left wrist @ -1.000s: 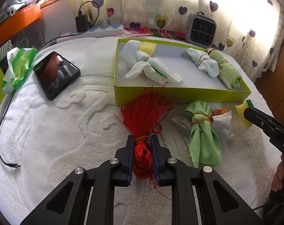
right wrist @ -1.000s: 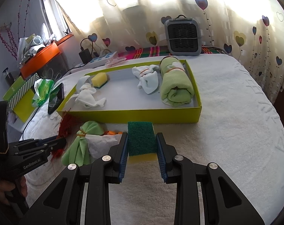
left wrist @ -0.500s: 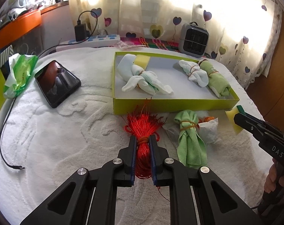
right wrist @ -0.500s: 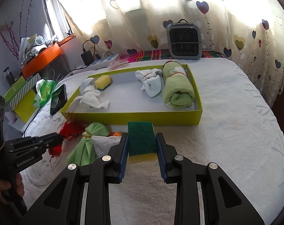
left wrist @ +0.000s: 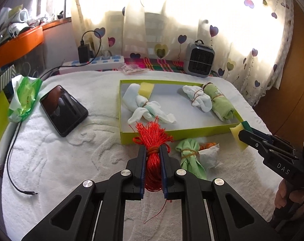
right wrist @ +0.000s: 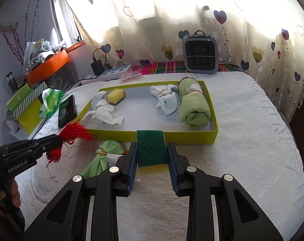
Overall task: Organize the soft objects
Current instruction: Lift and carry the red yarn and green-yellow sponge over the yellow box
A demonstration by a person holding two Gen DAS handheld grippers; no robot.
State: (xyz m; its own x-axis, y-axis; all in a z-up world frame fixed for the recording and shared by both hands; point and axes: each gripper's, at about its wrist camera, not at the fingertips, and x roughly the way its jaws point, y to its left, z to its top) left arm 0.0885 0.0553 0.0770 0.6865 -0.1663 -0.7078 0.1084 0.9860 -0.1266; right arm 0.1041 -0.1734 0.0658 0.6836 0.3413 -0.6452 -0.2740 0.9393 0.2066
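Lifted clear of the bed, red tassel (left wrist: 153, 150) sits clamped in left gripper (left wrist: 153, 156) jaws; right gripper (right wrist: 152, 156) jaws pinch sponge (right wrist: 150, 147) — tray (right wrist: 192, 137) half-filled, green cloth bundle (left wrist: 189, 154) remaining.

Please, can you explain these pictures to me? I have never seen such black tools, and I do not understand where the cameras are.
There is no robot. A person carries a hand-held gripper in each hand, and a wide-angle camera on each one looks forward along its two fingers, so each picture shows its own tool at the bottom. The left hand-held gripper is shut on a red tassel of threads. The right hand-held gripper is shut on a green and yellow sponge. Ahead, on a white towel, stands a yellow-green box holding tied white cloths, a rolled green towel and another sponge. A tied green cloth lies in front of the box.
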